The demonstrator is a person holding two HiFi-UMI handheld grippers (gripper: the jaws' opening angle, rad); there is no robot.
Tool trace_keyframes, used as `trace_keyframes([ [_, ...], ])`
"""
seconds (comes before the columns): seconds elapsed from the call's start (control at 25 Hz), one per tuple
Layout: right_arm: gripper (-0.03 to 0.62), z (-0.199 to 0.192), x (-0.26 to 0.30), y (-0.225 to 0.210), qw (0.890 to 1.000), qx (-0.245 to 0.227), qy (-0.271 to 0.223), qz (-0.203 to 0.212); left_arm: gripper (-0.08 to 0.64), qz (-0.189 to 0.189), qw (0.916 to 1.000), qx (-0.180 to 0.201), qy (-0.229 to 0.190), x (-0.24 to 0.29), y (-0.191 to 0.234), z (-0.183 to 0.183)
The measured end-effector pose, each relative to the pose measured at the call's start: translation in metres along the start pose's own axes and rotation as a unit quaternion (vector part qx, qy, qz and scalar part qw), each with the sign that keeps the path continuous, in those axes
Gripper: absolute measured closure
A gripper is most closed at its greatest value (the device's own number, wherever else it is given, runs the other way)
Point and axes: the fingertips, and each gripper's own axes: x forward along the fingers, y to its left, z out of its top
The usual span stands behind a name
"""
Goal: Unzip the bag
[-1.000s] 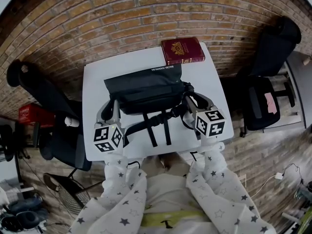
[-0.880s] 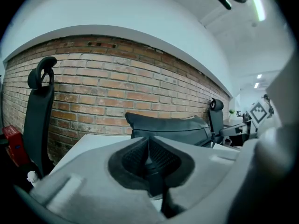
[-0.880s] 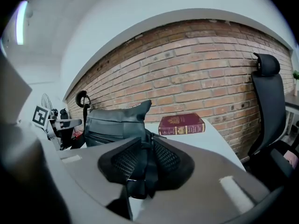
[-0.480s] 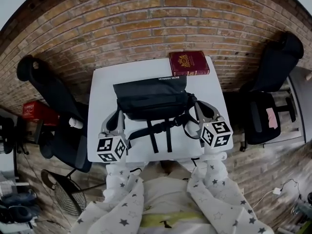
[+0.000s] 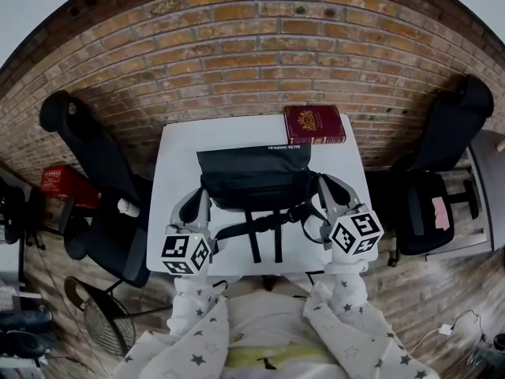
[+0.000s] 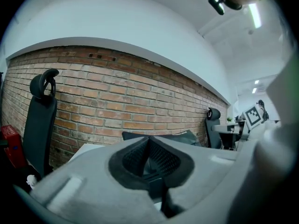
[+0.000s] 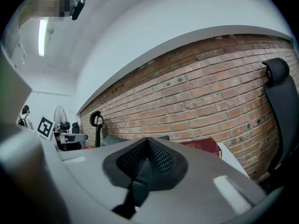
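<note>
Now the black bag (image 5: 252, 176) lies mid-tabletop (image 5: 177, 152), with a red book (image 5: 314, 125) at its 1 o'clock. The left hand-held gripper (image 6: 149, 141) is at the bag's 8 o'clock and the right hand-held gripper (image 7: 148, 143) at its 4 o'clock. Both have their jaws fully closed, each pinching dark bag material.

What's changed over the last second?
The right gripper, wide open before, has shut on dark material at the right end of the bag; the left gripper closed the last bit on its left end. The head view drew back. Bag, red book and table look unmoved.
</note>
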Motion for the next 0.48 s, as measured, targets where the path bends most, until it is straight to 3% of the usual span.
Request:
trace_keyframes([
  [0.32,0.584,0.026,0.009,0.018,0.998,0.019,-0.047,0.043,0.561,0.004,0.9999,-0.004,-0.014,-0.001,0.005,0.023],
  [0.48,0.584,0.033,0.011,0.017,0.997,0.027,-0.062,0.041,0.561,0.01,0.9997,-0.008,-0.023,-0.001,0.01,0.031],
])
